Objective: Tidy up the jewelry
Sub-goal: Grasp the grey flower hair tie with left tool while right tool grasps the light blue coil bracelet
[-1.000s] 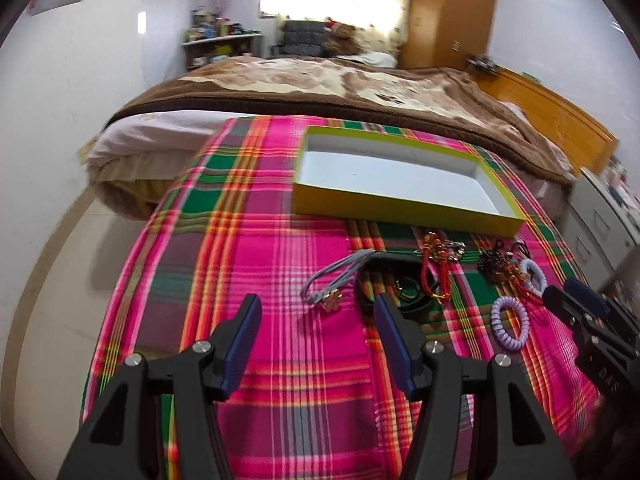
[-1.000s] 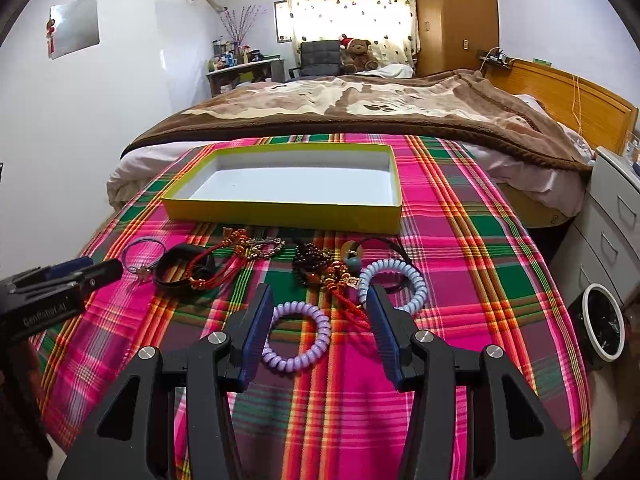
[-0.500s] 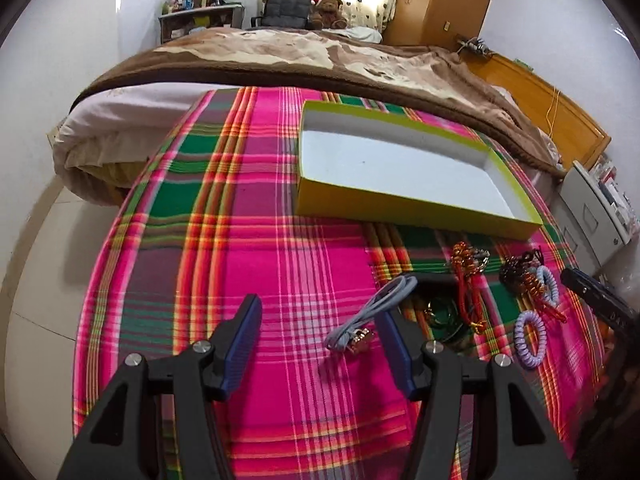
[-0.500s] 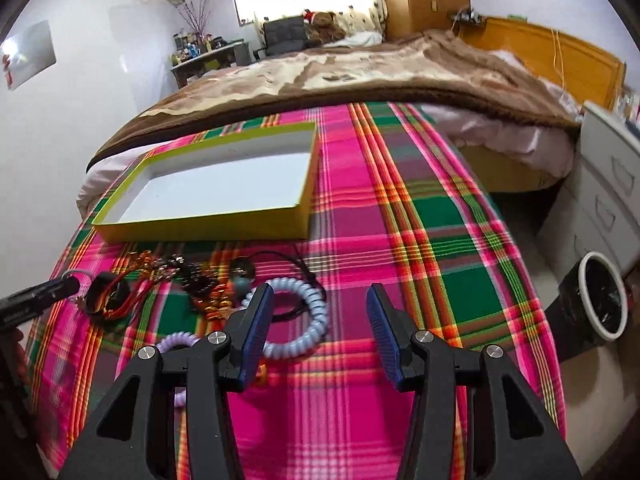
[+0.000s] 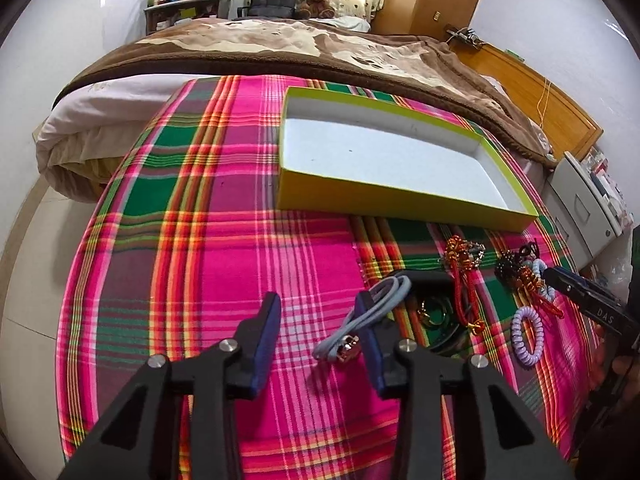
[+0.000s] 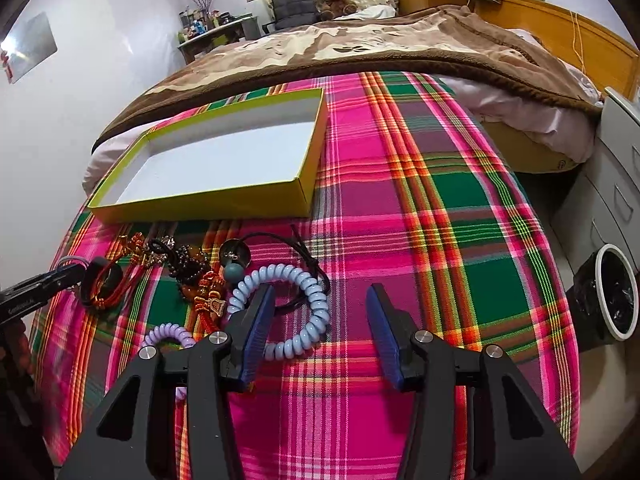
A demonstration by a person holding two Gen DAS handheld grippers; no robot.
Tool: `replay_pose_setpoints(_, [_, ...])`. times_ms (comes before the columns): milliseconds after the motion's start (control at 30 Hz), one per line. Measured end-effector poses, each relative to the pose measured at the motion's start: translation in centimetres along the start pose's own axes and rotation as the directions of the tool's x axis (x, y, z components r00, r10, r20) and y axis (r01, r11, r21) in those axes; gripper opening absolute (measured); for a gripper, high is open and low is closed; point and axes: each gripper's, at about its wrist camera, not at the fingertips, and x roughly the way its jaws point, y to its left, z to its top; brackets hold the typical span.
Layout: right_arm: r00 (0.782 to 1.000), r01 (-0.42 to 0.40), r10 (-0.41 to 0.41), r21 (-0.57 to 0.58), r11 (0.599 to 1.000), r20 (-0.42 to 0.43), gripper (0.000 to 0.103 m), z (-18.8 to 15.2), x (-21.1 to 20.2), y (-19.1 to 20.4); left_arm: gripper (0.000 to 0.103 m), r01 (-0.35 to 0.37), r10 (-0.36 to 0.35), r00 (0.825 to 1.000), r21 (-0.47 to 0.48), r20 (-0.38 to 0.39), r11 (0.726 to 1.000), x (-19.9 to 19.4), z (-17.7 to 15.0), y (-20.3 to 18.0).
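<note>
Grey-blue looped cord bracelet with rose-gold clasp (image 5: 362, 318), just before yellow-green shallow cardboard box (image 5: 384, 200): judged light, limp; best pinched at clasp. Left gripper (image 5: 316, 336) angled down, jaws closing round clasp end, not yet pressed. Pale-blue spiral coil bracelet (image 6: 298, 304), likewise near box: springy, light. Right gripper (image 6: 320, 334) tilted down, jaws closing, coil's arc between, unclamped.

Both my wrist cams sit low, pitched down toward 12 o'clock. Shared: yellow tray (image 5: 400, 194) (image 6: 208, 202), jewelry pile (image 5: 520, 280) (image 6: 192, 276), bed (image 5: 280, 48) (image 6: 360, 48).
</note>
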Motion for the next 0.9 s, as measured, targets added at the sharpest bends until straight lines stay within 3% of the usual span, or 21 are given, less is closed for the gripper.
replay_pose_setpoints(33, [1.0, -0.001, 0.001, 0.001, 1.0, 0.001, 0.025, 0.0, 0.0, 0.0, 0.038, 0.003, -0.003, 1.0, 0.005, 0.002, 1.0, 0.0, 0.0, -0.1])
replay_pose_setpoints(167, [1.0, -0.006, 0.006, 0.005, 1.0, 0.004, 0.023, -0.1, -0.1, -0.2, 0.021, 0.009, -0.009, 1.0, 0.019, 0.005, 1.0, -0.2, -0.1, -0.3])
replay_pose_setpoints(200, [1.0, -0.007, 0.007, 0.004, 1.0, 0.012, 0.019, -0.1, -0.3, -0.2, 0.017, 0.008, -0.008, 1.0, 0.023, 0.009, 1.0, -0.3, -0.1, -0.3])
replay_pose_setpoints(233, [1.0, -0.007, 0.007, 0.002, 1.0, 0.018, 0.008, -0.1, -0.5, -0.2, 0.013, 0.011, -0.012, 1.0, 0.023, 0.012, 1.0, -0.4, 0.0, -0.3])
replay_pose_setpoints(267, [1.0, -0.007, 0.007, 0.001, 1.0, 0.022, 0.005, 0.0, -0.6, -0.2, 0.011, 0.024, -0.024, 1.0, 0.021, 0.013, 0.999, -0.5, 0.0, -0.2])
replay_pose_setpoints(333, [1.0, -0.003, 0.003, -0.004, 1.0, 0.03, 0.005, -0.1, -0.9, -0.2, 0.007, 0.036, -0.037, 0.999, 0.013, 0.026, 0.999, -0.9, 0.1, -0.1])
replay_pose_setpoints(767, [0.996, -0.035, 0.032, 0.029, 0.999, 0.085, 0.001, 0.0, -3.2, -1.5, 0.007, 0.059, -0.058, 0.994, 0.0, 0.093, 0.998, -3.2, 1.2, 0.0])
replay_pose_setpoints(900, [1.0, -0.007, 0.007, -0.047, 0.999, 0.003, 0.001, 0.0, -1.6, -0.5, 0.007, 0.059, -0.058, 0.995, -0.005, 0.083, 0.998, -2.8, 1.0, -0.1])
